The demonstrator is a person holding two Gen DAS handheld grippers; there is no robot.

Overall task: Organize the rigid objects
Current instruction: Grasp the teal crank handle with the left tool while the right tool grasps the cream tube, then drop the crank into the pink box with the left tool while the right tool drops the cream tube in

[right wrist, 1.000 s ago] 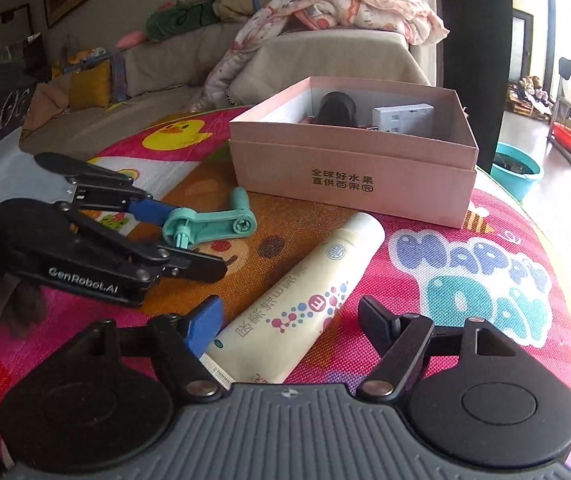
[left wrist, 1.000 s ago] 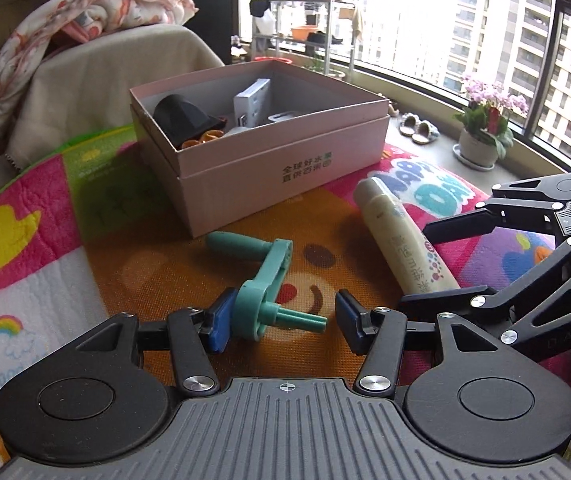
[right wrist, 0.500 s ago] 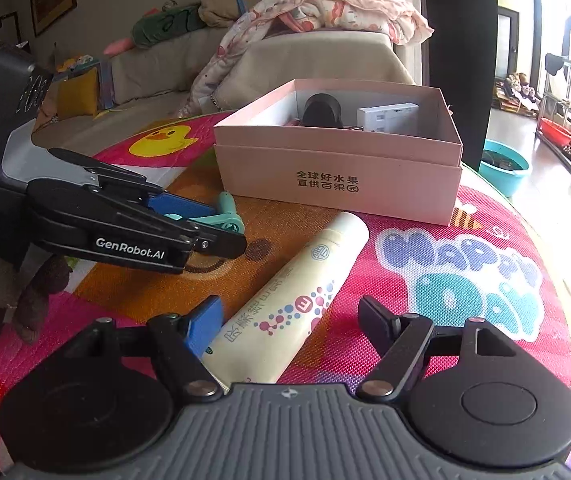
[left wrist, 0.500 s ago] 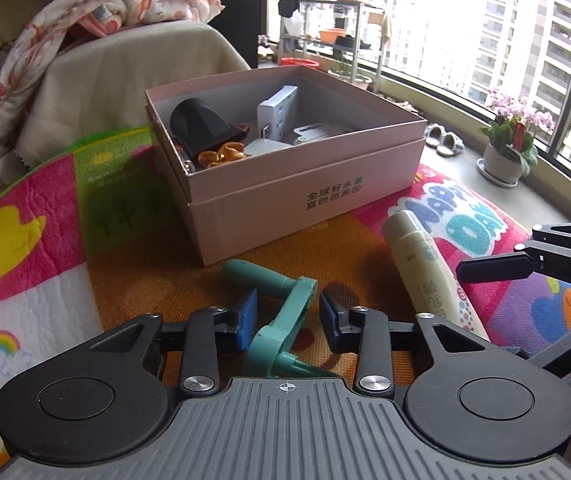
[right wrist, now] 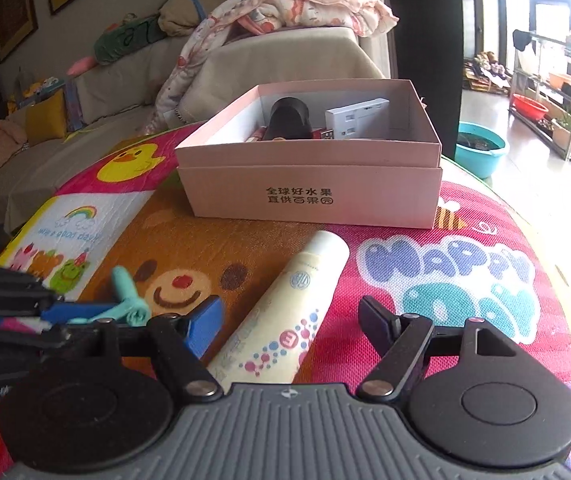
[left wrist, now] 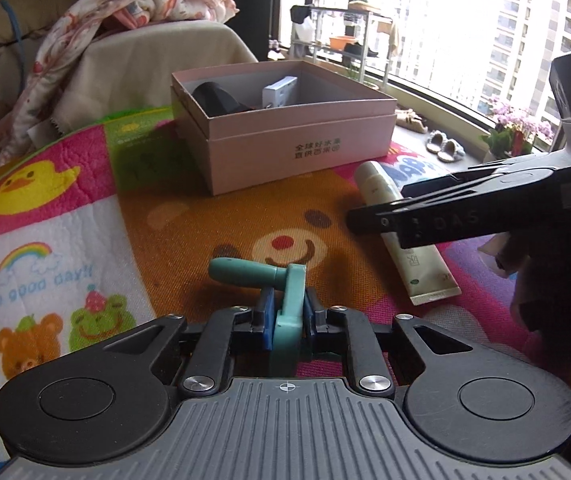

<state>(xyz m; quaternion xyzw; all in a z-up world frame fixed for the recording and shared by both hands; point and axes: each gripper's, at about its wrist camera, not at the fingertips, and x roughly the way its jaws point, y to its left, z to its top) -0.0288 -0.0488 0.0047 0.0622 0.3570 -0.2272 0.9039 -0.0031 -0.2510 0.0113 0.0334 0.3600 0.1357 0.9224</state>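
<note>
Crank gripped, tube framed

My left gripper (left wrist: 287, 322) clamps the teal crank (left wrist: 285, 300); my right gripper (right wrist: 291, 326) spreads wide around the cream tube (right wrist: 285, 312).

Open mat (right wrist: 425, 240) before the pink box (right wrist: 313, 196); cream tube (right wrist: 285, 312) lies across it
</note>
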